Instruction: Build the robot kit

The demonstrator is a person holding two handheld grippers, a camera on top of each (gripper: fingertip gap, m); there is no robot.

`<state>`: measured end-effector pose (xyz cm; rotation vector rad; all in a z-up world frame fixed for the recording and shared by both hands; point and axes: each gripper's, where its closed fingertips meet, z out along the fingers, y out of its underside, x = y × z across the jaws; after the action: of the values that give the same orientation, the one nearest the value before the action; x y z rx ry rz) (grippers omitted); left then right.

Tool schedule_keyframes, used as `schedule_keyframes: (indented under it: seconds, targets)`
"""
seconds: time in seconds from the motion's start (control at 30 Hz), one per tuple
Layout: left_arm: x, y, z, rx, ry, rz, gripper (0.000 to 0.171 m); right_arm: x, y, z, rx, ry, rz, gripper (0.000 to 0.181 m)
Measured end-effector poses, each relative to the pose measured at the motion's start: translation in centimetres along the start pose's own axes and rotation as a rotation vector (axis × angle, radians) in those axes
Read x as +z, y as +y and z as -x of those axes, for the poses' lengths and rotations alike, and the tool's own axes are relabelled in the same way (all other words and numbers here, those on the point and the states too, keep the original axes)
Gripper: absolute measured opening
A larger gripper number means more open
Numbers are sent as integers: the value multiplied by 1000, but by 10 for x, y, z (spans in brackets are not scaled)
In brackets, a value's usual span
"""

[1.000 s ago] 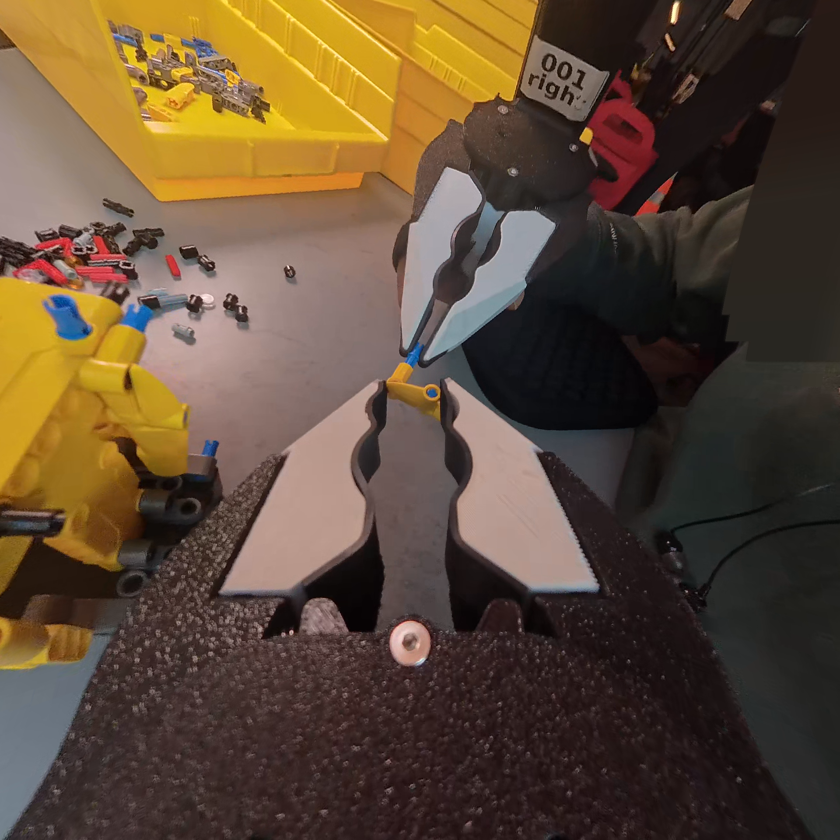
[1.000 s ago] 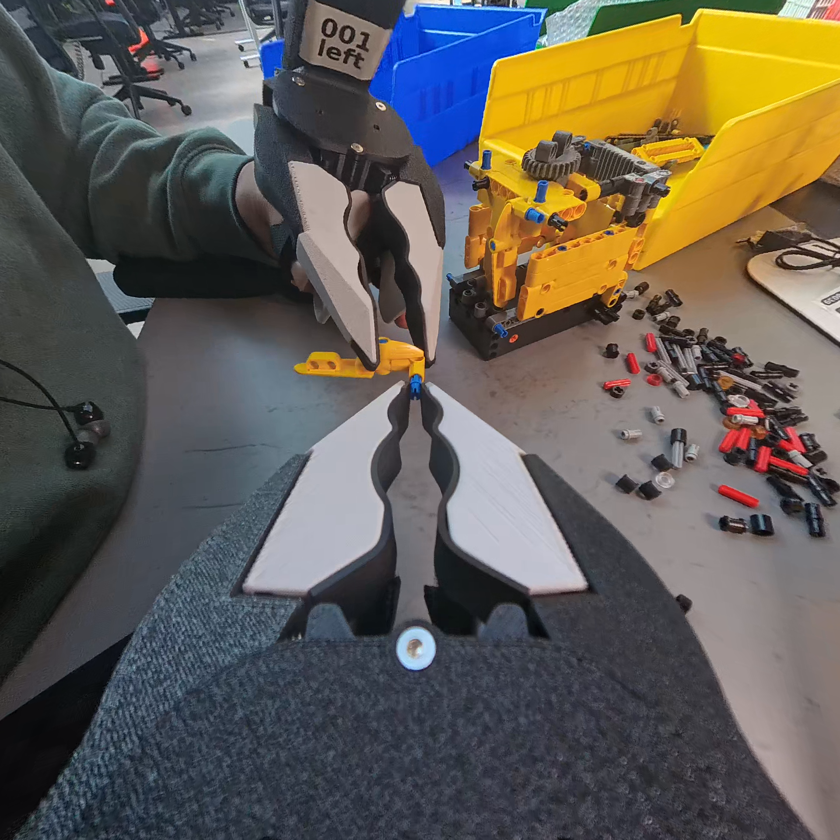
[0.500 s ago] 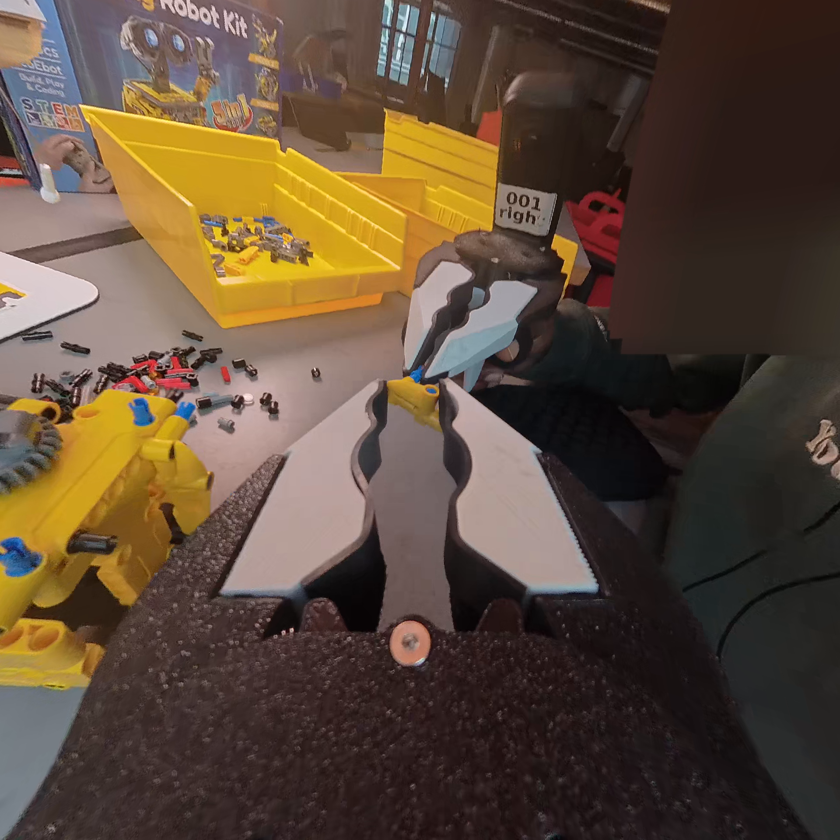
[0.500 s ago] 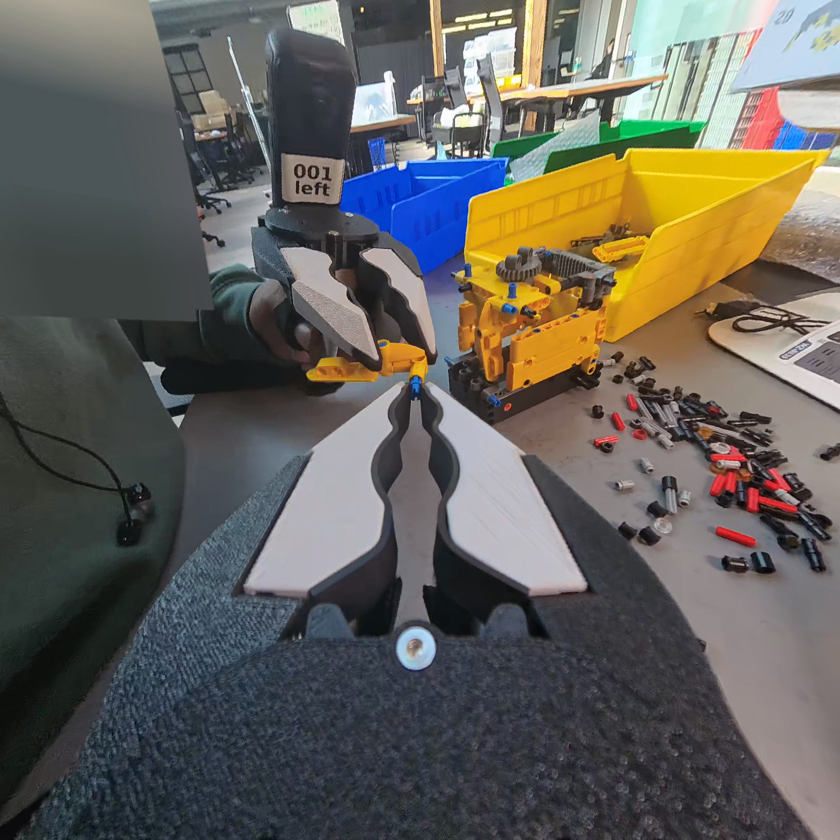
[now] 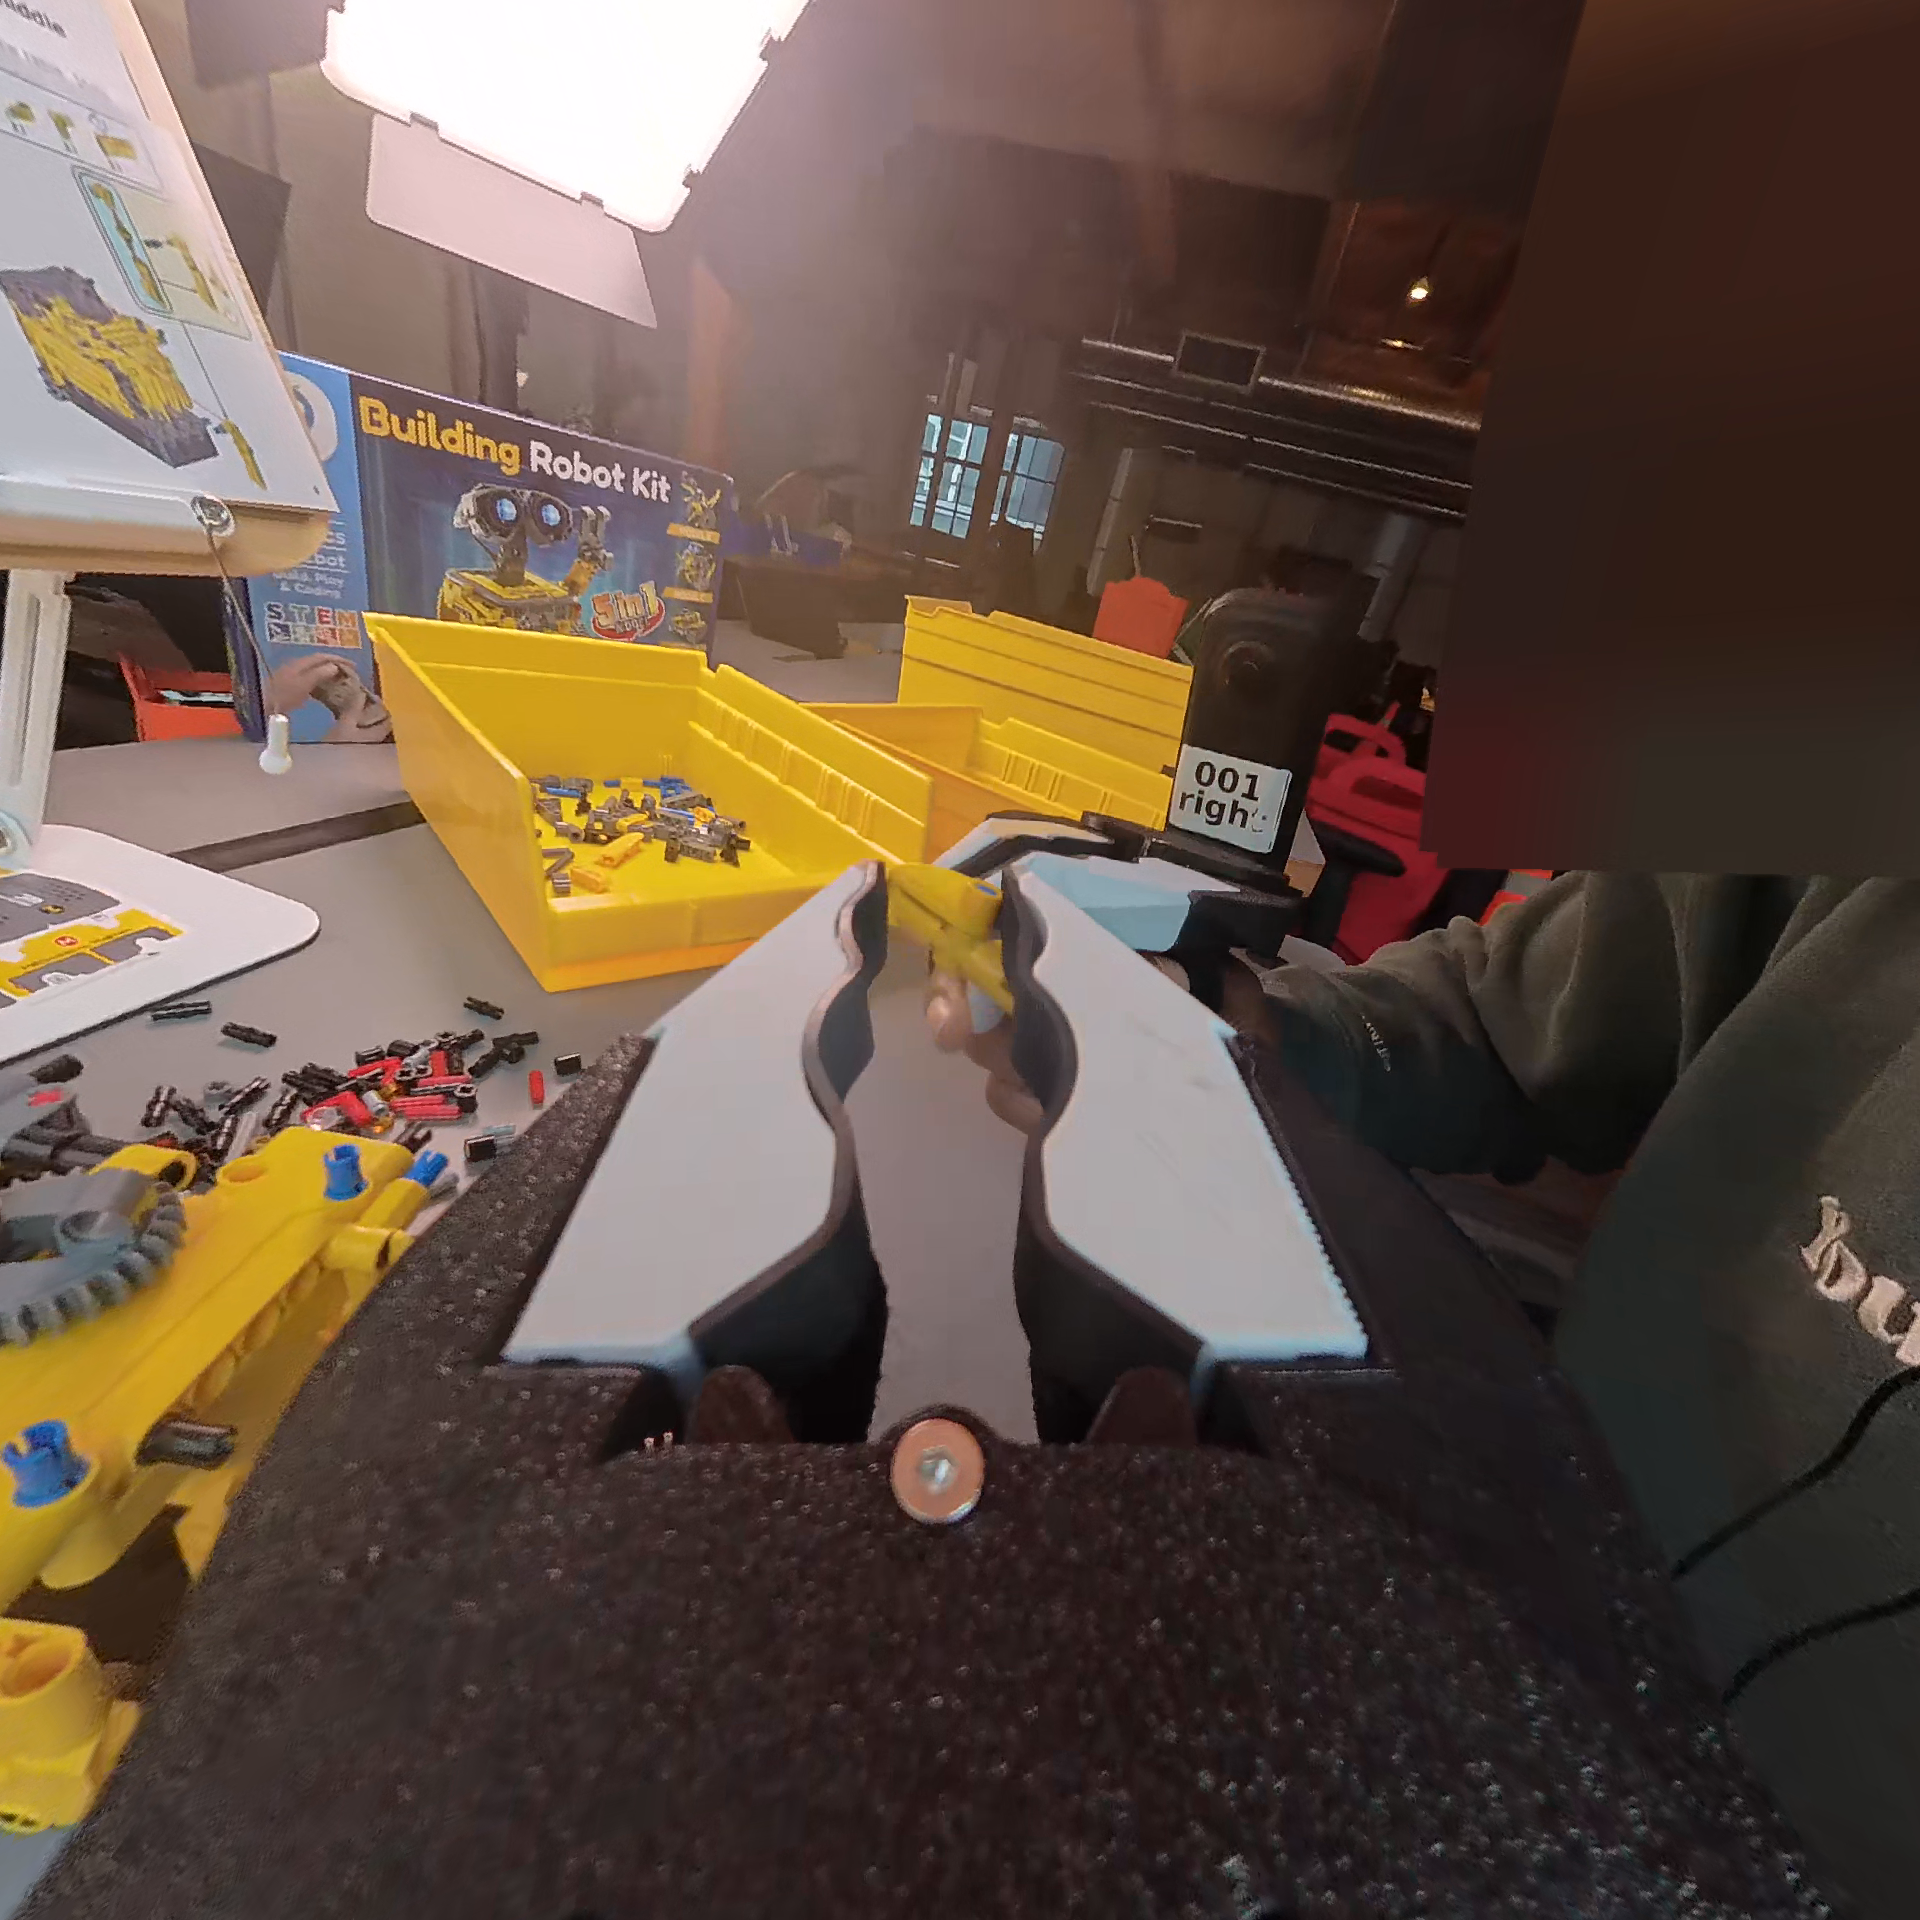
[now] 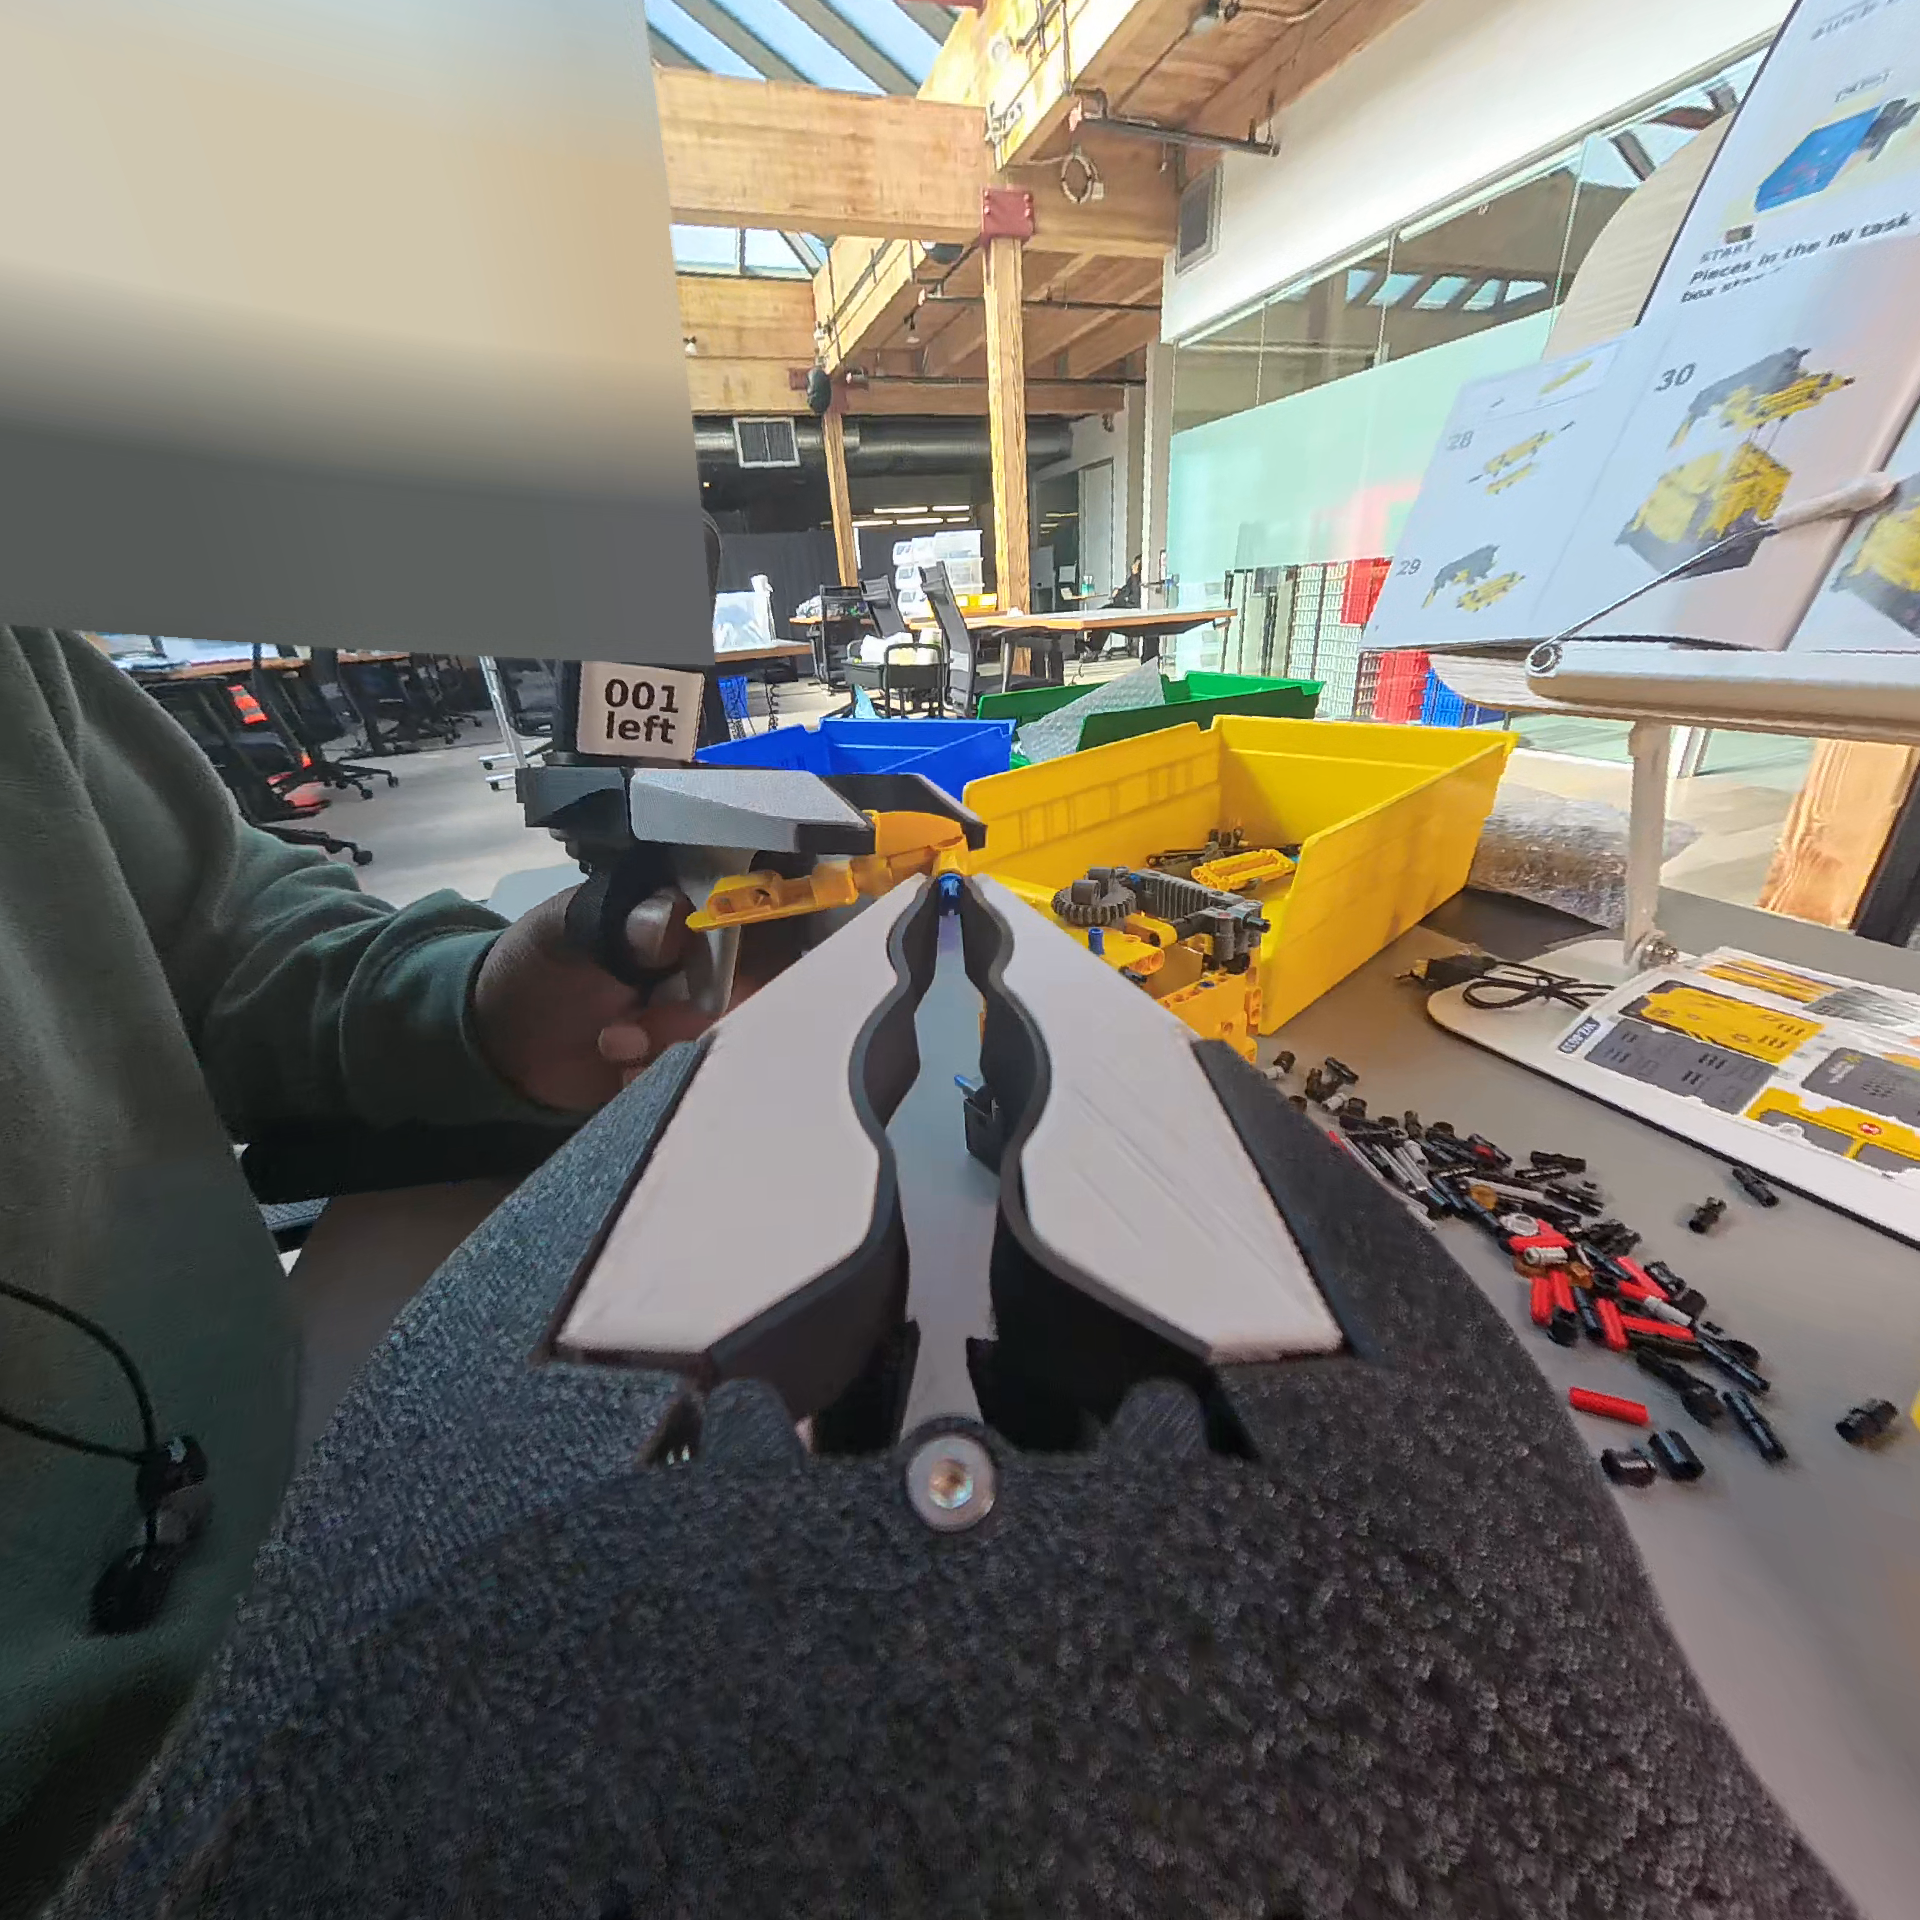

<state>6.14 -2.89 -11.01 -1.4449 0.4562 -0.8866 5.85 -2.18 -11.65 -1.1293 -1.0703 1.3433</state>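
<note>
Left tool is clamped on a yellow beam piece, pinched right at the fingertips, up off the surface. From the right wrist view that same yellow beam piece sticks out sideways from the left tool. Right tool is nipped tight on a small blue pin, tip to tip with the beam; whether the pin is seated in the beam I can't quite make out. In the left wrist view the right tool sits just behind the beam, mostly hidden. Below and to the side, a half-built yellow model stands on the surface beside a yellow bin. Loose red and black pins lie scattered nearby. An open instruction booklet rests on a stand behind, and a kit box stands beyond the bin.
</note>
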Motion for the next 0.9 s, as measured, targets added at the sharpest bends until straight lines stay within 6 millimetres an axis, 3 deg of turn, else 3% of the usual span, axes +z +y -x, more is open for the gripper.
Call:
schedule_keyframes:
  seconds: [0.5,0.63,0.77,0.9]
  targets:
    - [-1,7,-4,124,25,88,22,-3,4,4,-122,-25,19,3]
    - [-10,0,2,46,48,69,36,-7,-2,-6,-204,15,-1,2]
    - [-13,7,1,57,32,110,31,-3,-1,-1,-317,36,15,3]
    - [-16,4,-2,189,-21,130,4,3,8,6,-409,40,54,3]
